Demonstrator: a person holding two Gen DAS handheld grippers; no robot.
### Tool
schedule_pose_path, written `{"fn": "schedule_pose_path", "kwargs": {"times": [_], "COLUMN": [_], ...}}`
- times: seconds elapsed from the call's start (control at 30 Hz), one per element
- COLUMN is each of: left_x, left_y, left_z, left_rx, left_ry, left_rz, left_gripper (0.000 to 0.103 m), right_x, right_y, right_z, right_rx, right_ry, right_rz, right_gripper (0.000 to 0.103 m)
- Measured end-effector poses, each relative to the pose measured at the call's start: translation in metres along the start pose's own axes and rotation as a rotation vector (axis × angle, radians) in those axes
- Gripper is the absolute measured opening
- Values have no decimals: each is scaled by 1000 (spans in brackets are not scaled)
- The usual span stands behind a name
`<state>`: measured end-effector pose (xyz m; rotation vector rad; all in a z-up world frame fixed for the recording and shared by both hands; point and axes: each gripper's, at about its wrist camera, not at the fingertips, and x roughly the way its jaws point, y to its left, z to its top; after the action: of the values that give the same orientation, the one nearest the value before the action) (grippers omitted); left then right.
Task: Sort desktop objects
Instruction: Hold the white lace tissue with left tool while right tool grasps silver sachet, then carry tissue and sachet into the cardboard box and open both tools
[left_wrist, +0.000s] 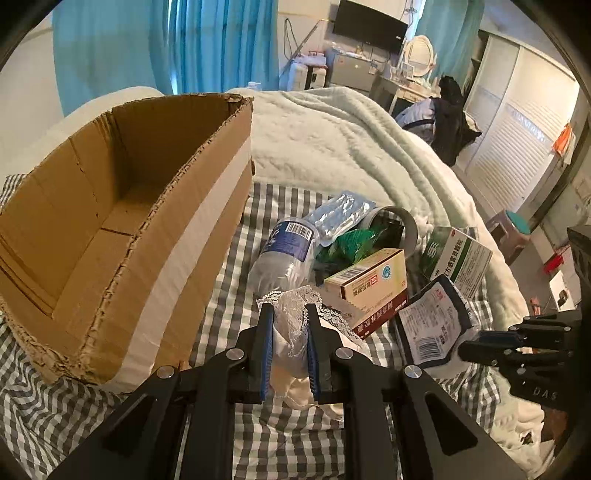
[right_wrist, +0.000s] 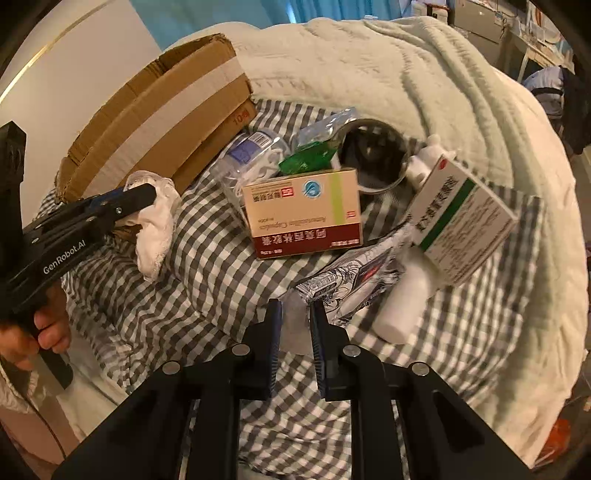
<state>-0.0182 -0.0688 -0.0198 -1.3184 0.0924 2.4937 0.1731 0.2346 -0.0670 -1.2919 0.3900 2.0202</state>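
**Soft cloth and slick packet in hand: both light, both liable to slip**

Your left tongs (left_wrist: 289, 314) are pinching a white lace-trimmed cloth (left_wrist: 295, 332). It is bunched between the pads and hangs limp beside the cardboard box (left_wrist: 122, 206). Judged soft and very light, it cannot break, but the trailing lace may snag on the torn box rim. Your hold through the gathered middle looks sound.

Your right tongs (right_wrist: 295, 314) are nearly pressed together on the clear edge of a printed foil packet (right_wrist: 351, 284), which lies on the checked sheet (right_wrist: 207, 266) against a white bottle (right_wrist: 402, 306). That film is probably thin and slippery. A hold deeper on the packet's body would be safer than the seam.

Further out, on the bed:
- Two medicine cartons (right_wrist: 303, 210), judged stiff and light; take them across the narrow sides.
- An empty-looking plastic water bottle (left_wrist: 280, 254), likely to crush and roll.
- A metal cup (right_wrist: 373, 155), rigid; take it by the rim.
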Motion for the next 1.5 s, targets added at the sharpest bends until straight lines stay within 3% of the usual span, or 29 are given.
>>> {"fn": "schedule_pose_path", "kwargs": {"times": [0.13, 0.27, 0.47, 0.63, 0.7, 0.73, 0.8, 0.93, 1.1, 1.27, 1.37, 1.5], "left_x": [-6, -11, -1, 7, 9, 9, 8, -2, -18, -65, -99, -117], "left_y": [0, 0, -3, -2, -2, -3, -3, -1, 0, 9, 26, 54], "left_z": [2, 5, -2, -9, -11, -11, -10, -4, 13, 48, 75, 95], "left_rx": [14, 24, 38, 55, 61, 66, 78, 85, 51, 9, -23, -46], "left_ry": [-21, -34, 22, 54, 65, 65, 61, 27, -6, -162, -262, -304], "left_rz": [3, -2, -10, -3, -2, -1, -5, -37, -105, -135, -93, 27], "left_gripper": [16, 16, 16, 16, 16, 16, 16, 16, 16, 16, 16, 16], "right_x": [-23, -39, -16, 14, 26, 29, 31, 2, -57, -111, -132, -136], "right_y": [-6, -6, -25, -40, -42, -43, -47, -43, -20, 38, 82, 140], "right_z": [13, 17, 9, 1, 3, 4, 6, 8, 26, 67, 95, 131], "right_rx": [-33, -69, -31, 49, 53, 57, 78, 37, -22, -202, -291, -395], "right_ry": [-37, -55, -1, 46, 56, 65, 75, 25, -92, -227, -299, -366], "right_rz": [13, -30, -85, -24, -23, -22, -8, -12, 60, 119, 150, 161], "right_gripper": [15, 15, 16, 41, 41, 37, 13, 12, 11, 11, 11, 11]}}
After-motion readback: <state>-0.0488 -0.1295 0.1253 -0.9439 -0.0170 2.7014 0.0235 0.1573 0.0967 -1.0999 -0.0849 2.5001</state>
